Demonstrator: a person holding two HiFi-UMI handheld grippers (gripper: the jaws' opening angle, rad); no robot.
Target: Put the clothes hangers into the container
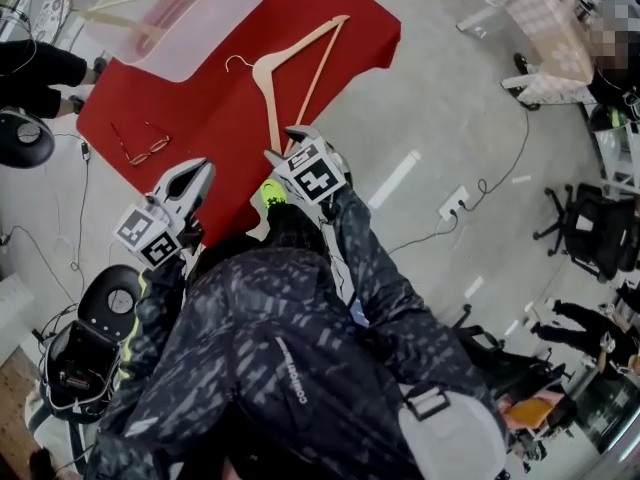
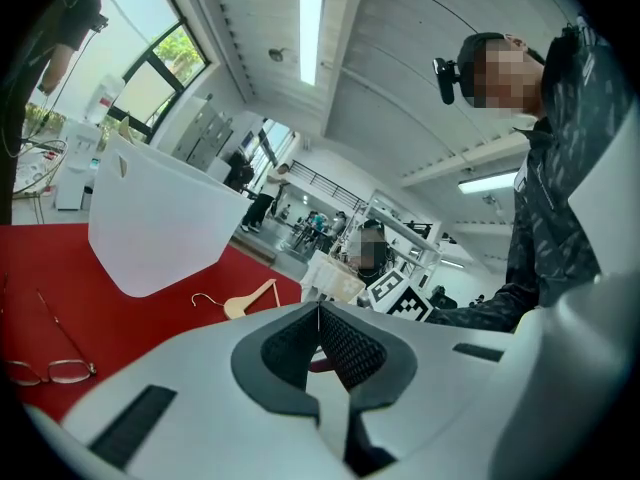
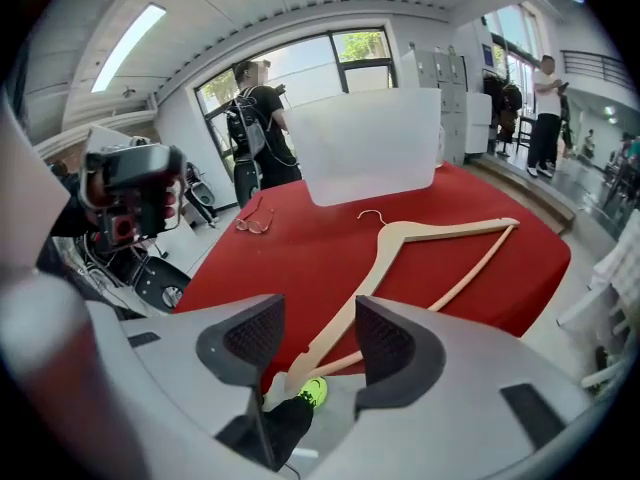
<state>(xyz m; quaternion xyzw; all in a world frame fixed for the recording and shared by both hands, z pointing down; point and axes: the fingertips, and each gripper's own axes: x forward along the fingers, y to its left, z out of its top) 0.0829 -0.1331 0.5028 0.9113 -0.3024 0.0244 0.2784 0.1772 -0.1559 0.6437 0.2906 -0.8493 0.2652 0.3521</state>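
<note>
Trouble looks likeliest on the right, though the left matters too. The left tongs (image 2: 320,313) are pressed together on nothing. Spectacles (image 1: 140,150) lie on the red table (image 1: 215,118) just ahead of them, and the translucent container (image 1: 228,23) stands well beyond, with what seems another hanger (image 1: 150,1) showing through its wall. Ahead of the right tongs (image 3: 320,340) lies the wooden hanger (image 1: 268,103), hook pointing away. Its near arm end juts past the table's near edge and sits between the spread pads, apparently untouched. A pinch that far out on the tip could let the long frame pivot or droop, so it slides off the edge to the floor. A careless swing leftward could sweep the spectacles or knock the container wall. Bare red cloth between hanger and container leaves good room for carrying.
</note>
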